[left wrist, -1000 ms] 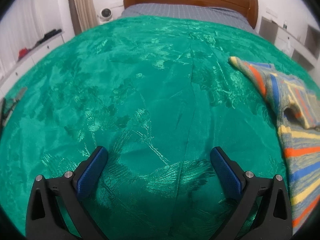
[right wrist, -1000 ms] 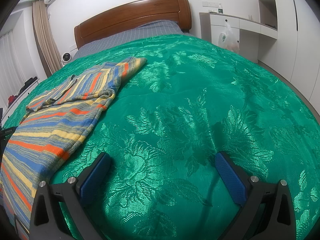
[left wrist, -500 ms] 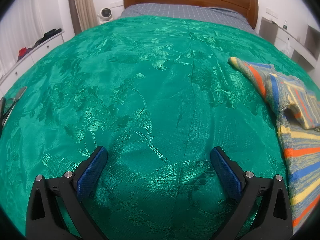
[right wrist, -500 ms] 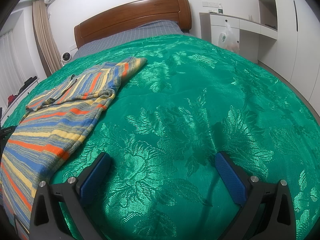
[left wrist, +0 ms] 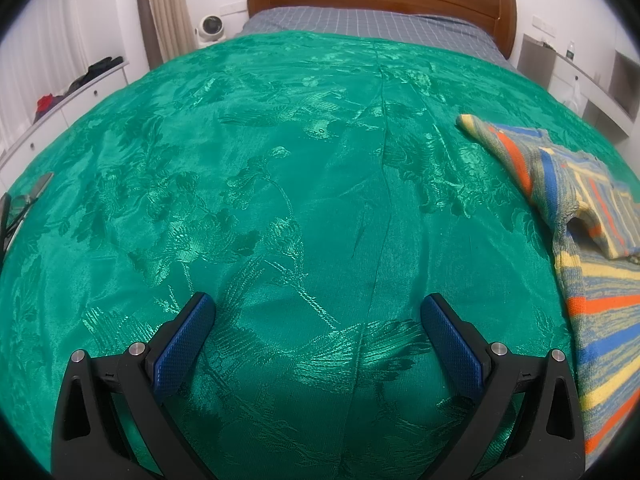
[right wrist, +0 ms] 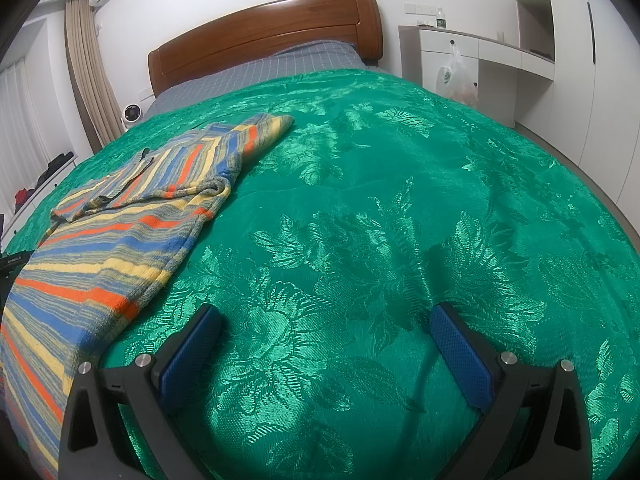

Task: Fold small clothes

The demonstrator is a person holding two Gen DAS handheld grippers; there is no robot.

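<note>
Nearest the left wrist camera, the left gripper [left wrist: 318,308] has its two blue-padded fingers [left wrist: 182,344] spread wide apart, gripping nothing; only the green bedspread [left wrist: 280,184] shows in the gap between them, and whether the tips touch the cloth cannot be told. The right gripper [right wrist: 326,320] is likewise fully released, its blue pads [right wrist: 460,356] set far apart over bare green fabric with nothing between them. The striped garment [right wrist: 104,248], knitted in blue, yellow, orange and grey bands, lies flat on the bedspread to the left of the right gripper; its near edge passes just beside the left finger of that gripper, though contact cannot be judged. In the left wrist view the same garment [left wrist: 600,280] sits at the right edge of the frame, apart from the left gripper's right finger. Farther up, a sleeve [right wrist: 248,144] is folded across the garment's body, its cuff end pointing toward the head of the bed. Beyond the bedspread a grey checked sheet [right wrist: 280,64] is exposed, then the wooden headboard [right wrist: 264,36]. A white fan [left wrist: 210,26] stands by the curtain [left wrist: 160,8], and a plastic bag [right wrist: 456,76] hangs at the white cabinets [right wrist: 496,56] on the right.
</note>
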